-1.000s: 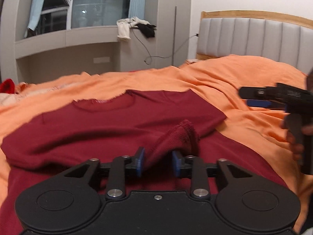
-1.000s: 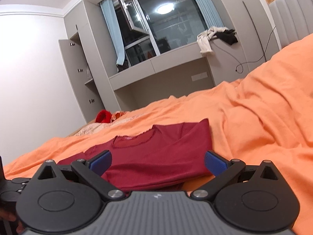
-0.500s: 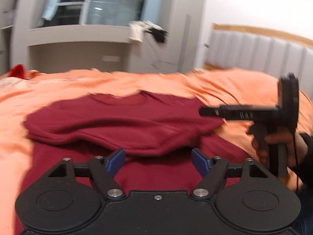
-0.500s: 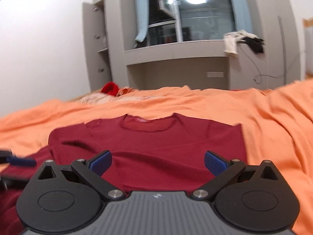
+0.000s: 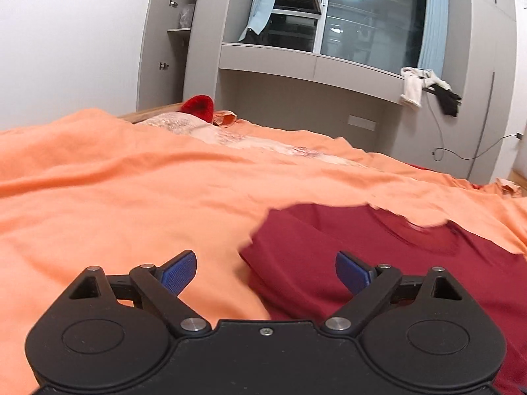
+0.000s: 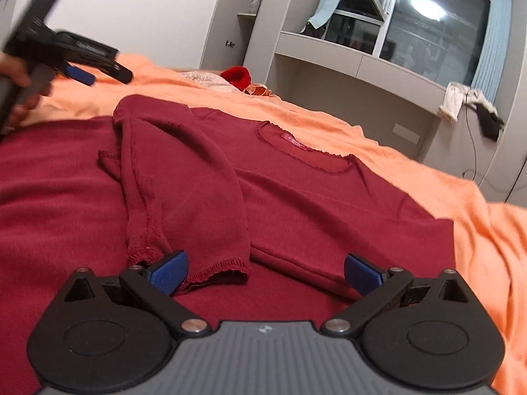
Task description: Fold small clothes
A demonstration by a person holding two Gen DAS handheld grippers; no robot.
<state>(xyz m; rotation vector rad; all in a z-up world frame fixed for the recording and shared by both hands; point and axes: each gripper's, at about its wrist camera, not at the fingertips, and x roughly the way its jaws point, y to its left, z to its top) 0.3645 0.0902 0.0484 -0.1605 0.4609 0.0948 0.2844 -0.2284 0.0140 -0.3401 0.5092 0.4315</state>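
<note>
Sleeve-folding step, by the look of it, with one sleeve already in.

Far left of the right wrist view: left gripper [image 6: 98,75], black with blue pads, held in a hand [image 6: 19,79] above the orange bedspread [image 6: 477,230], near the shirt's left shoulder. Jaws opening, nothing between them; blue pads [image 5: 179,273] wide apart over bare bedspread and the shirt's edge in its own view.

Centre: dark red knit long-sleeved shirt [image 6: 313,197], spread flat in the middle of the bedspread, collar toward the far edge by the window. Left sleeve [image 6: 184,197] folded across the chest, cuff lying near the hem, just beyond the right gripper's left pad.

Low centre to right: right gripper [image 6: 265,273], jaws spread wide, empty, hovering low over the shirt's lower half.

Next, probably: right side panel and sleeve, not yet folded. Calls for a pinch at the right cuff or shoulder seam, a lift clear of the body, and a lay-down across the first sleeve without dragging it.
</note>
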